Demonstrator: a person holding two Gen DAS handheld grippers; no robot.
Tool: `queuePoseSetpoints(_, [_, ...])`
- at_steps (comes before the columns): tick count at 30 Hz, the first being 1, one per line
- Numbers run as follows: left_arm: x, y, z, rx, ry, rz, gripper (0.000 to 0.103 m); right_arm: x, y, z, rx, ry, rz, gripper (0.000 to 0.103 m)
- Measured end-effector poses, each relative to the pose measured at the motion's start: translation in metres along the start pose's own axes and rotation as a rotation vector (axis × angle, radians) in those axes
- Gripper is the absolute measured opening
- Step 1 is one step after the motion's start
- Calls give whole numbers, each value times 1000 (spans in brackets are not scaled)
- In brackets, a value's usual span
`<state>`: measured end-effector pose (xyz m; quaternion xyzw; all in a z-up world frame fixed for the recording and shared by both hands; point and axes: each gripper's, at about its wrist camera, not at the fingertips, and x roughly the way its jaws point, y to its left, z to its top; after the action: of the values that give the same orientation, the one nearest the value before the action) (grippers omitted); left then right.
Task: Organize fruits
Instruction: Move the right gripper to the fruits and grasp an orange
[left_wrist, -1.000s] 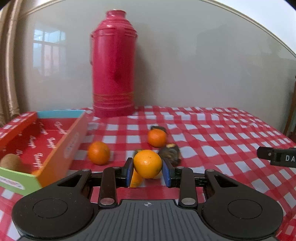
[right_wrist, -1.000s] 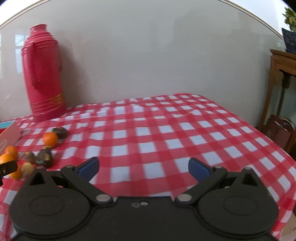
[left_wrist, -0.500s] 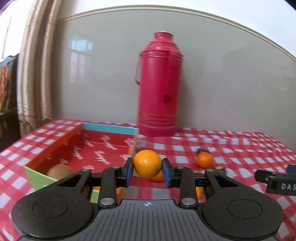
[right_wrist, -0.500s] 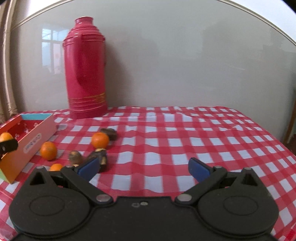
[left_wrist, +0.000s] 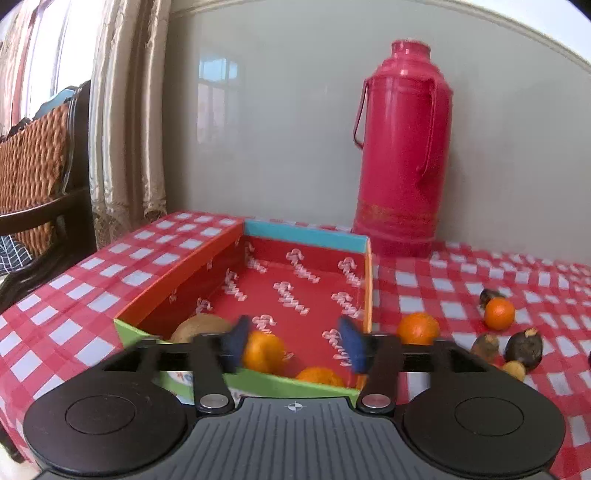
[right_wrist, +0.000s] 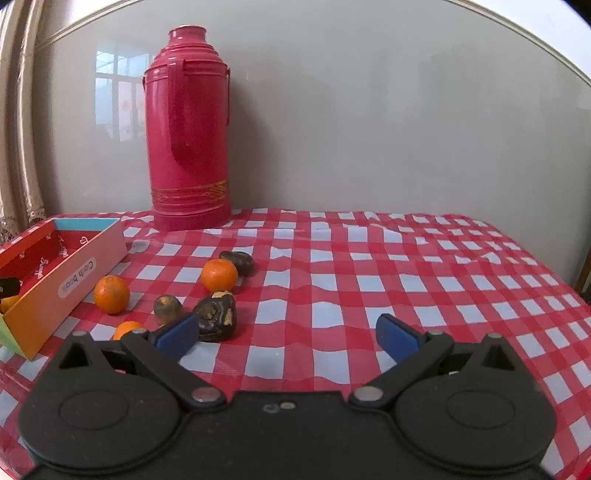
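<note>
Over box (left_wrist: 177, 280), fingers (left_wrist: 236, 341) apart, orange (left_wrist: 264, 350) seemingly loose

Both grippers' jaws apart.

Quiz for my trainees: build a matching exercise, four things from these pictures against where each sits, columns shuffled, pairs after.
Things:
1. kiwi
2. flask
3. right gripper
4. box

Places:
A. at the wall, standing on the cloth
B. inside the box
C. open above the checked cloth
D. left of the loose oranges

Pairs: 1-B, 2-A, 3-C, 4-D
</note>
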<state>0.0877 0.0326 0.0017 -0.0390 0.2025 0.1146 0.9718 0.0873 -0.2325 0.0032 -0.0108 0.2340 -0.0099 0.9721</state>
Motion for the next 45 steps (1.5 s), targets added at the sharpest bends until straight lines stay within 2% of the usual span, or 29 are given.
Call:
queuePoseSetpoints(3, [-7, -2, 0, 11, -32, 1, 72, 0, 2, -1, -5, 0, 15, 97])
queuePoseSetpoints(13, [-16, 6, 1, 17, -50, 3, 82, 3, 11, -2, -1, -16, 65, 95])
queuePoseSetpoints(17, [-16, 16, 1, 7, -50, 11, 82, 11, 20, -5, 0, 31, 90, 94])
queuePoseSetpoints(25, [-17, 35, 0, 3, -49, 35, 82, 14, 53, -7, -94, 58, 171, 68])
queuePoseSetpoints(29, [-18, 45, 1, -13, -57, 49, 82, 16, 65, -8, -114, 66, 197, 62])
queuePoseSetpoints(31, [-18, 49, 1, -19, -57, 57, 82, 18, 69, -8, -110, 77, 211, 56])
queuePoseSetpoints(35, [-17, 58, 0, -19, -53, 75, 82, 20, 82, -8, -127, 74, 234, 55])
queuePoseSetpoints(38, [-17, 67, -1, -21, -48, 86, 82, 24, 90, -8, -134, 86, 237, 50])
queuePoseSetpoints(40, [-17, 72, -2, -23, -45, 94, 82, 26, 93, -8, -131, 95, 238, 42])
queuePoseSetpoints(45, [-16, 84, -3, -32, -40, 108, 82, 34, 102, -10, -138, 117, 234, 40])
